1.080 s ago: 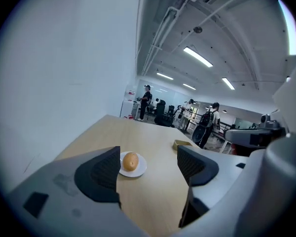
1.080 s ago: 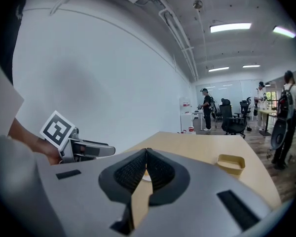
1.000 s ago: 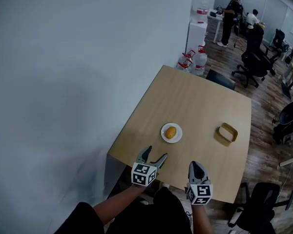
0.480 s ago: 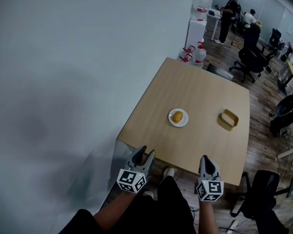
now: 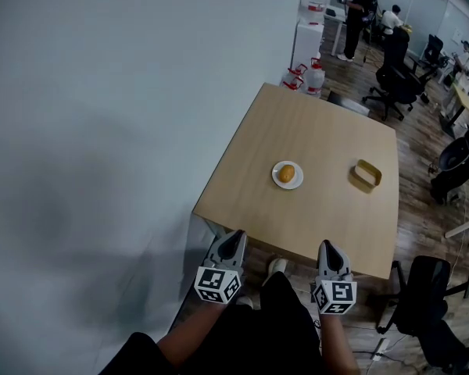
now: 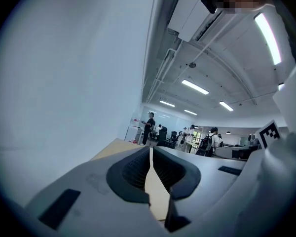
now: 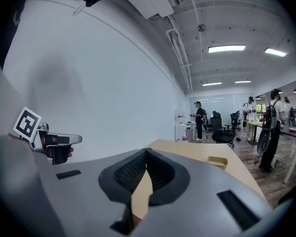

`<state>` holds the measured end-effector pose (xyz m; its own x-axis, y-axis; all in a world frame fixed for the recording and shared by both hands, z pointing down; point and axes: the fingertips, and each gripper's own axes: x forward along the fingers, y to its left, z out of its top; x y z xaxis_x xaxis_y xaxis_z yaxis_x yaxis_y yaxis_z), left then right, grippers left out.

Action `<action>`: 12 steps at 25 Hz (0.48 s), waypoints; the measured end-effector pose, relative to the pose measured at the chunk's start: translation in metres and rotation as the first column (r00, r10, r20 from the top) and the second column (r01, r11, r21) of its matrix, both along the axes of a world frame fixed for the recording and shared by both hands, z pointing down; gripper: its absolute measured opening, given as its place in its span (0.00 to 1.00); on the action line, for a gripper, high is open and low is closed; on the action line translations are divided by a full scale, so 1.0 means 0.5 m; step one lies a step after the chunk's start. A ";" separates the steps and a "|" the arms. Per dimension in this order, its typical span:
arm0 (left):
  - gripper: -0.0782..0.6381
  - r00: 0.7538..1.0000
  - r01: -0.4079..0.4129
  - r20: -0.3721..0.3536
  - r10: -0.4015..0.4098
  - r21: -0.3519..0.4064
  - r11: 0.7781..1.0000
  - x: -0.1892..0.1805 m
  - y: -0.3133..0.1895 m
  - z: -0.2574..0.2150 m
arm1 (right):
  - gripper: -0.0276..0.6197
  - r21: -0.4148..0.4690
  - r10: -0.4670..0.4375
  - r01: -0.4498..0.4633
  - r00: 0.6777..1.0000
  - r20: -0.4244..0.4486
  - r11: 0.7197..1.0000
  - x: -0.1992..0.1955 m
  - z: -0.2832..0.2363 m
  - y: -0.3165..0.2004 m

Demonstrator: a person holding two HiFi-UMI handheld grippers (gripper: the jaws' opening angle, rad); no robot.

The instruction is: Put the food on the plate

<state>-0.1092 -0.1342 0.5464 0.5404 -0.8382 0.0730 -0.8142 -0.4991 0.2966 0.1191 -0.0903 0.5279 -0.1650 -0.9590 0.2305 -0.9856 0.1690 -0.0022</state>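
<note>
**Food (image 5: 286,173) on the plate (image 5: 298,181), both tools closed and empty**

The left tool (image 5: 235,238) is held near the front edge of the table (image 5: 320,123), close to the pale wall. Its jaws are pressed together at the tips with nothing between them. Further in, near the middle of the table, a small white plate carries the food. This is an orange-yellow lump, possibly a bread roll, but it is too small to say for sure. The right tool (image 5: 329,247) is level with the left one, and in the head view its tips overlap the table's front edge. Its jaws also meet at the tips and hold nothing. To the right of the plate and well apart from it, a yellow tray (image 5: 366,175) lies on the bare wood.
</note>
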 end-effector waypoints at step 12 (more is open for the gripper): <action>0.15 0.999 -0.030 0.017 0.029 0.037 0.999 -0.001 -0.059 -0.006 | 0.13 0.034 0.021 -0.020 0.999 -0.031 0.999 0.003 -0.019 -0.067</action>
<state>-0.1095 -0.1640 0.5436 0.5638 -0.8243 0.0514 -0.8036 -0.5331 0.2645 0.1206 -0.1240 0.5182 -0.1386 -0.9694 0.2024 -0.9883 0.1484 0.0344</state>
